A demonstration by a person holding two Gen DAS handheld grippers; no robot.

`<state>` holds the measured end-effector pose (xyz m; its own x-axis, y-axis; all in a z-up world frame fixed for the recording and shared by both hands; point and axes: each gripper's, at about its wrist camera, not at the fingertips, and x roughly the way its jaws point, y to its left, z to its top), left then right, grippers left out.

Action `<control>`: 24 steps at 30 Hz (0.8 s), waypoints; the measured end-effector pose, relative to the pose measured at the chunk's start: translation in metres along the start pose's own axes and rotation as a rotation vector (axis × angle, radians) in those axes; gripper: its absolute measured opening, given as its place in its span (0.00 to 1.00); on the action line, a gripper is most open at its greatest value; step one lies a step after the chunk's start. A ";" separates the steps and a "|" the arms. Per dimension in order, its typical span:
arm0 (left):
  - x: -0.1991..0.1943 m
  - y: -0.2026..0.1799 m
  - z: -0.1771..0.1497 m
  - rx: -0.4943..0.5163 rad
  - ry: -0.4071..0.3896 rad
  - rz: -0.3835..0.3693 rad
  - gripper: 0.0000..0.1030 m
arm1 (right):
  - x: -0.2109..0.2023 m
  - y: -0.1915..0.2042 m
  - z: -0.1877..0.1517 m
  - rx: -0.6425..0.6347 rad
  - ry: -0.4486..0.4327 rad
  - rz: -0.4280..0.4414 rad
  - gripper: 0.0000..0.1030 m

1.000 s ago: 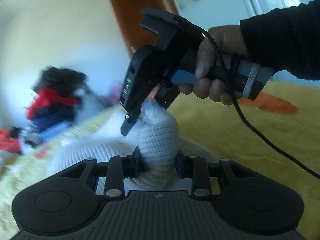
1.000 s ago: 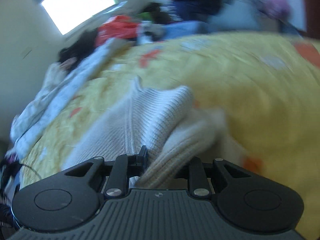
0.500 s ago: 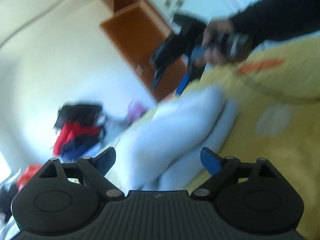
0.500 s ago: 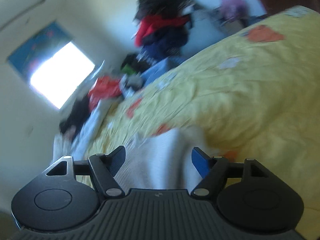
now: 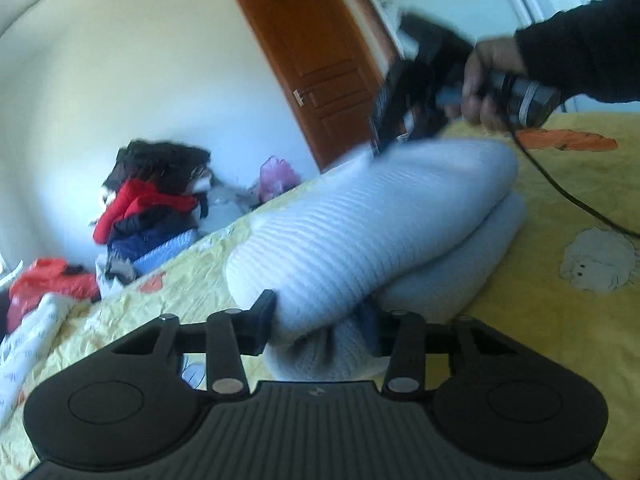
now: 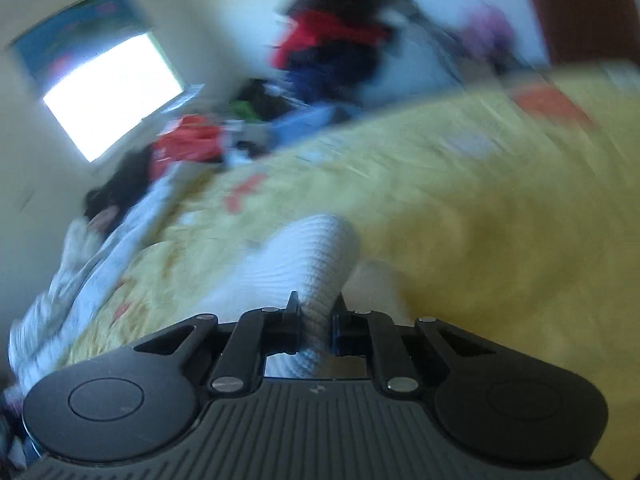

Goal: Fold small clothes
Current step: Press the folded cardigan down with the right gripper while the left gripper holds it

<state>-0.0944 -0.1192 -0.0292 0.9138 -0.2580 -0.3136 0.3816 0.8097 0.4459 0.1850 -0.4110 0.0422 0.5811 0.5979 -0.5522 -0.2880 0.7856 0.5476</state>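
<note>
Left wrist view: the left gripper [image 5: 320, 324] has just closed in from wide open, and its fingers now squeeze the near end of the white knit sweater [image 5: 372, 220]. The sweater lies doubled over, a thick roll on the yellow bed cover [image 5: 560, 320]. At the far end the right gripper [image 5: 394, 142], held in a hand [image 5: 486, 88], has also just snapped nearly shut and pinches a thin ridge of the knit. Both have let go and grabbed again, so another fold looks ready. No baskets or boxes show; past the bed's far edge sits a pile of clothes [image 5: 152, 204].
</note>
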 end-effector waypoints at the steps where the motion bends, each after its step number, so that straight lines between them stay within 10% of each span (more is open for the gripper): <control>1: -0.003 0.001 0.003 0.020 0.003 0.013 0.42 | 0.011 -0.014 -0.005 0.045 0.045 -0.023 0.14; 9: -0.012 0.011 -0.001 0.066 0.017 0.026 0.56 | -0.006 -0.018 -0.031 0.182 -0.011 0.074 0.56; 13: -0.002 0.014 0.001 0.035 0.053 0.025 0.58 | -0.007 -0.005 -0.035 0.110 0.023 0.067 0.56; 16: 0.009 0.023 0.006 -0.028 0.071 0.006 0.42 | 0.000 0.006 -0.038 0.030 0.051 0.026 0.19; 21: 0.008 0.026 0.003 -0.060 0.070 -0.020 0.28 | -0.023 0.013 -0.036 -0.083 -0.020 -0.018 0.13; 24: 0.008 0.027 0.002 -0.051 0.070 -0.025 0.33 | -0.011 -0.028 -0.051 0.087 -0.005 0.013 0.23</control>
<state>-0.0767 -0.1005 -0.0175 0.8913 -0.2428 -0.3829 0.3953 0.8296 0.3943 0.1484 -0.4317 0.0010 0.5819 0.6068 -0.5414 -0.2286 0.7610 0.6071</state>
